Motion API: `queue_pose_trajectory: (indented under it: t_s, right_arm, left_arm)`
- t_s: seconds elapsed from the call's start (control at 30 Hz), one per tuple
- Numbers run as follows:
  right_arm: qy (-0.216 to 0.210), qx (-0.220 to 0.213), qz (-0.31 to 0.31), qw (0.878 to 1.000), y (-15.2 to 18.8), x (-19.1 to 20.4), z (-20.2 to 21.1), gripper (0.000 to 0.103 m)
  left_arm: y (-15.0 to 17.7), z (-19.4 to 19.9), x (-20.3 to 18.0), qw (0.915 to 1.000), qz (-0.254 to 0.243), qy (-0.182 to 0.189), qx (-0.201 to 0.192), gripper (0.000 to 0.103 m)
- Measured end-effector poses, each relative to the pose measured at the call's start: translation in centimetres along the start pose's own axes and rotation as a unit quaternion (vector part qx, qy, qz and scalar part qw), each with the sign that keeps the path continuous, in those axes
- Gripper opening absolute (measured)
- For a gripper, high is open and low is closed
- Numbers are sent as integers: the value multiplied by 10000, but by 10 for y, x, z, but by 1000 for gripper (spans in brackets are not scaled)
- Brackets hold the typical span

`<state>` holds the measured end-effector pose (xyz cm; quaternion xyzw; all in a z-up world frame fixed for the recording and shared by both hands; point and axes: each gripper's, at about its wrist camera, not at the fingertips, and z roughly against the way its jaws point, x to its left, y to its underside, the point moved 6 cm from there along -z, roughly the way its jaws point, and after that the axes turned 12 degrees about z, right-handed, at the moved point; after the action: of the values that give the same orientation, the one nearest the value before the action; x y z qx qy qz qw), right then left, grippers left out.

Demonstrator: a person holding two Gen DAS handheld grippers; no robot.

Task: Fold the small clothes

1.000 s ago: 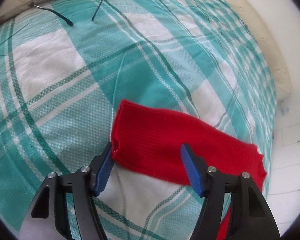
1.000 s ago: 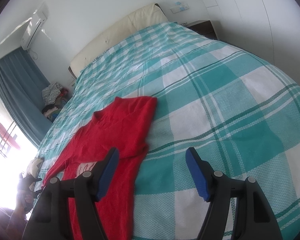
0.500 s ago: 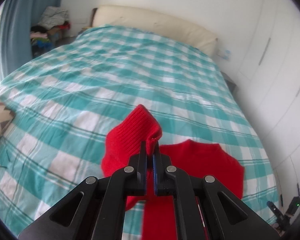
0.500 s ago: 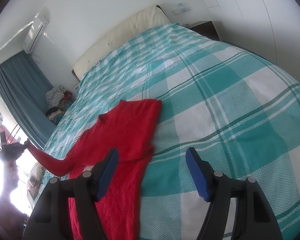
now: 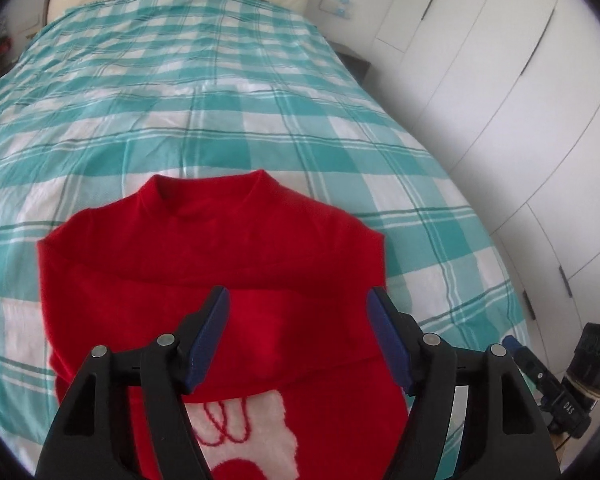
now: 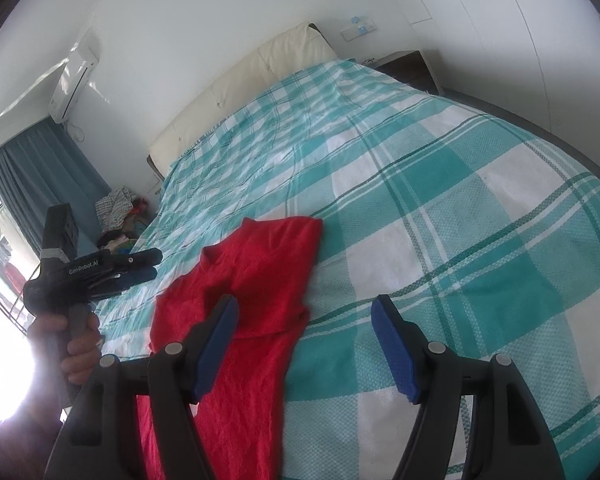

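A: Where's the sweater [image 5: 204, 264] lying?
B: Flat on the bed [image 5: 220, 92], sleeves folded in. Both the left gripper [image 5: 300, 336] and right gripper [image 6: 304, 340] are hanging spread, empty.
A: Next?
B: Probably gripping the hem, folding upward.

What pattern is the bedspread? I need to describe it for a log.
Teal and white checks on the bedspread, clearest in the left wrist view.

Below your left gripper [image 5: 298, 334], the red sweater's [image 5: 220, 264] hem is running off the frame's bottom edge, and its white motif [image 5: 244, 428] is hiding partly behind your fingers [image 5: 204, 344]. Left of your right gripper [image 6: 304, 344], window glare is washing out your forearm.
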<state>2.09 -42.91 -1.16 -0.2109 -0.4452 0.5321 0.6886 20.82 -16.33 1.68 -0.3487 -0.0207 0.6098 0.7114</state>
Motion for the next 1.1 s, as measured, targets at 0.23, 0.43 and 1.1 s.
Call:
queue_pose_trajectory:
  t_s: [0.23,0.43,1.1]
  right_arm:
    - [-179,34,-129,9998,0,0,0,69]
    - [-5,189,107,9998,7,6,-5,70]
    - [418,427,352,9976,17,3,-21,70]
  left_arm:
    - [15,76,122,9866,458,-1278,-906,94]
    - [76,106,222,9689,982,-2129,-793,94]
    - [117,87,222,9721,817,-2068,-746,94]
